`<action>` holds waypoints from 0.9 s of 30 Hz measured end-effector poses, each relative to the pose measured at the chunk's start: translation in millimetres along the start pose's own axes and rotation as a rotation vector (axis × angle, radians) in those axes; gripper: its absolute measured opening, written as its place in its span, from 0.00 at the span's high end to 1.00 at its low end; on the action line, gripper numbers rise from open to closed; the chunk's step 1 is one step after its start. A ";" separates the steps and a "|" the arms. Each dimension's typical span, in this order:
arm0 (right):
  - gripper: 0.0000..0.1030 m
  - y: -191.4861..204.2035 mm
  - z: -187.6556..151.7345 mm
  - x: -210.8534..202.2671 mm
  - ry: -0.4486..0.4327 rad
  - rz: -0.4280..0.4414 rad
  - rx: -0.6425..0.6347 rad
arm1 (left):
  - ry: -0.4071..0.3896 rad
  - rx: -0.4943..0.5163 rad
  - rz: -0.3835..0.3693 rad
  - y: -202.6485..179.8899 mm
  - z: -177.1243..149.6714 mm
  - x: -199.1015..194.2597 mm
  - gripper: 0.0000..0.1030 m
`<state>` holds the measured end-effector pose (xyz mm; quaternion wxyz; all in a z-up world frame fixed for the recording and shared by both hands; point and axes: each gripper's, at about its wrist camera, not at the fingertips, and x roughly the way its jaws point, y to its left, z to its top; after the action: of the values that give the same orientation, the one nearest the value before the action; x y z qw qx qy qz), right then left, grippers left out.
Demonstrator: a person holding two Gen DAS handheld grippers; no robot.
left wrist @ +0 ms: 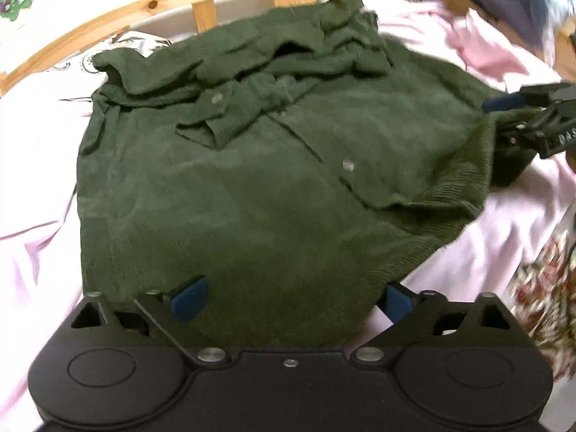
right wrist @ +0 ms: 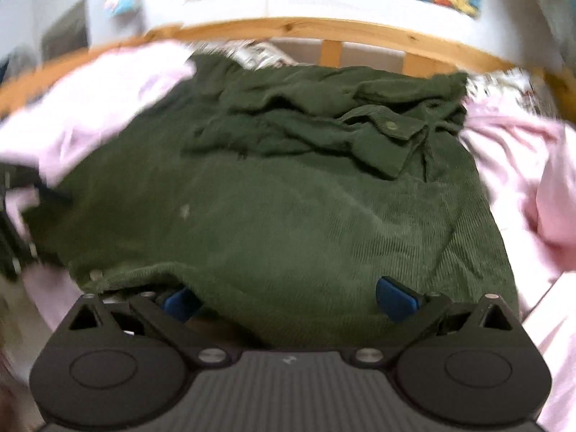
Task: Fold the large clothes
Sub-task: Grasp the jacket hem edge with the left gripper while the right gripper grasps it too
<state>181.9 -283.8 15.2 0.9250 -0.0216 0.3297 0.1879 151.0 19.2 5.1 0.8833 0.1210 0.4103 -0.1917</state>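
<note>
Shirt [left wrist: 252, 180], dark green corduroy, lies spread on the bed, over a pink sheet [left wrist: 43, 223], with its collar end toward the wooden bed frame [left wrist: 108, 18]. Both sleeves look already turned in: they sit bunched across the upper part, one cuff [left wrist: 219, 118] with its button showing on top. So the side folds seem done, I judge, and what is left is bringing the hem up over the body, then perhaps one more halving.

My left tool [left wrist: 288, 298] sits at the near hem, jaws wide, cloth lying between the blue pads; I cannot tell if it has any grip yet. My right tool [right wrist: 288, 298] is at the other hem corner, also wide, with fabric bulging up between its pads. In the left view the right tool [left wrist: 532, 122] appears at the shirt's edge, where the hem is lifted and curled. That raised edge suggests the hem fold is just being started.

No basket, box or drawer shows anywhere, so I see nothing that holds clothes. Both views are blurred.
</note>
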 end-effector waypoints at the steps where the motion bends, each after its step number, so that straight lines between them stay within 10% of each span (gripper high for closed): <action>1: 0.00 -5.8 5.0 -1.1 -0.009 0.015 0.039 | -0.010 -0.015 -0.009 1.8 2.7 -3.3 0.09; 9: 0.00 -15.8 15.9 7.2 0.002 0.022 0.079 | -0.005 -0.040 -0.030 0.2 4.2 -5.9 0.14; 20: 0.00 35.2 -40.7 -1.9 0.073 -0.029 -0.289 | 0.044 -0.093 -0.047 6.1 -6.7 4.0 0.13; 27: 0.00 60.1 -50.7 10.7 -0.036 -0.187 -0.425 | 0.025 -0.051 -0.038 0.4 0.1 0.8 0.14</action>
<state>137.2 -232.7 -26.0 0.9187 -0.2429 0.2627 0.1669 151.7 19.4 4.6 0.8772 0.0929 0.4281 -0.1966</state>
